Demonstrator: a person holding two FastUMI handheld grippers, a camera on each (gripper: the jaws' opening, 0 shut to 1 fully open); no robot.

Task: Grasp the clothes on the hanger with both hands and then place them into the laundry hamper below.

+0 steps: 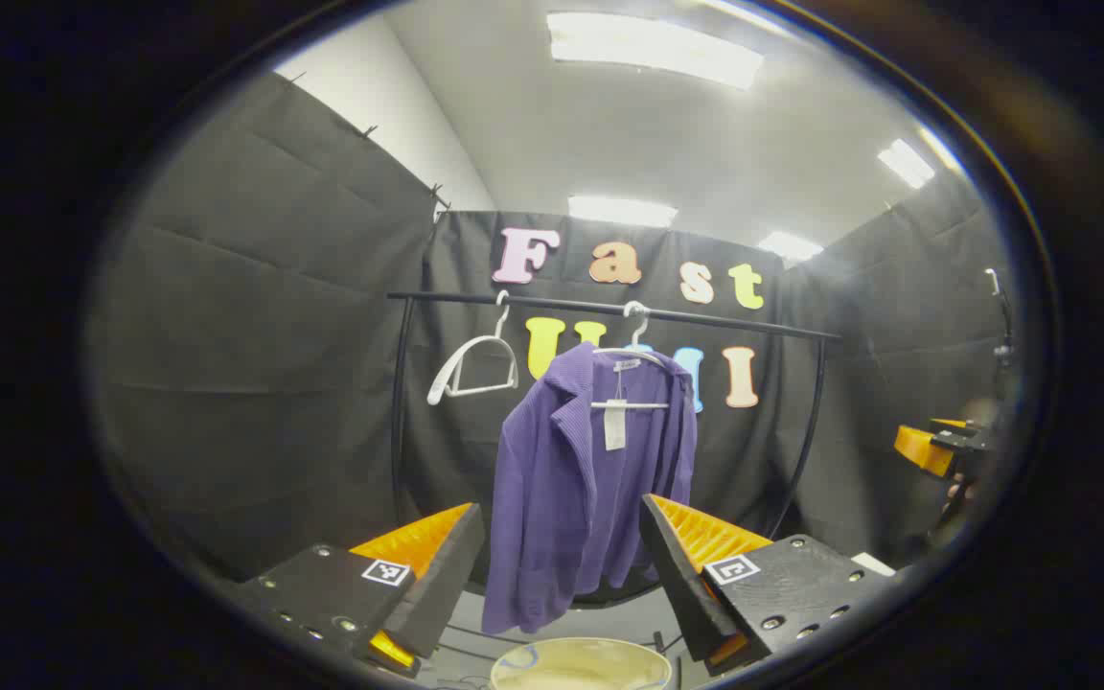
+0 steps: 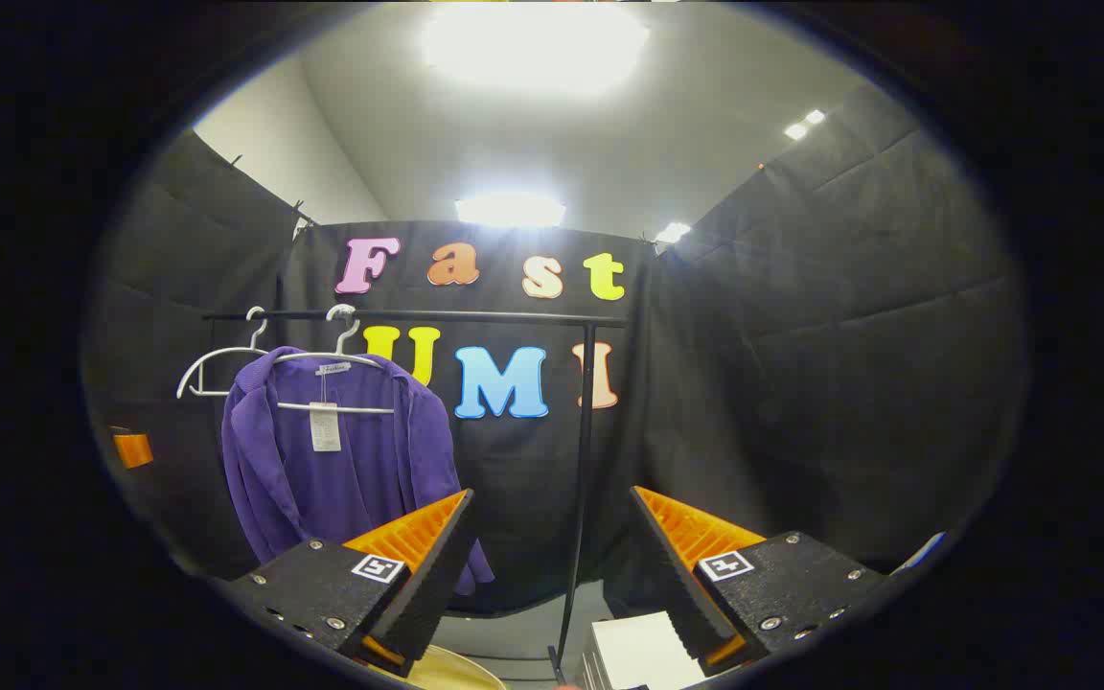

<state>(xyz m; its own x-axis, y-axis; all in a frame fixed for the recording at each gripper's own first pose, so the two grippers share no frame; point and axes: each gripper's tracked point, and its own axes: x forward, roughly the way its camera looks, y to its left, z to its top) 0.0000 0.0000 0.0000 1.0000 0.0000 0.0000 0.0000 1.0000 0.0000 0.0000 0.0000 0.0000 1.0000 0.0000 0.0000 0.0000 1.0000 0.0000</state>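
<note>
- left gripper point(image 1: 560, 565), seen in the left gripper view, is held with its two fingers spread wide apart and nothing between them; the fingers touch nothing.
- beyond that gap hangs the purple jacket point(image 1: 583, 479), apart from the fingers, on a white hanger point(image 1: 631, 356) hooked over a black clothes rail point(image 1: 609, 312); a white tag point(image 1: 615, 424) dangles at the collar.
- a second, bare white hanger point(image 1: 471, 366) sits on the same rail just to the jacket's left in that view, tilted.
- the round, pale rim of the laundry hamper point(image 1: 579, 665) shows at the bottom of the left gripper view, below the jacket's hem and between the fingers.
- at the right edge of the left gripper view the other gripper appears, blurred and well away from the rail; how its fingers stand cannot be told from there.
- right gripper point(image 2: 552, 565), in the right gripper view, likewise has its fingers spread wide and holds nothing; the rail's upright black post point(image 2: 579, 498) stands in the gap, farther off.
- in the right gripper view the jacket point(image 2: 341, 460) hangs to the left, behind the left-hand finger.
- a white box-like object point(image 2: 643, 654) lies low near the post; what it is cannot be told.
- black quilted cloth point(image 2: 801, 335) walls the booth under a white ceiling with bright ceiling lights point(image 2: 533, 43).
</note>
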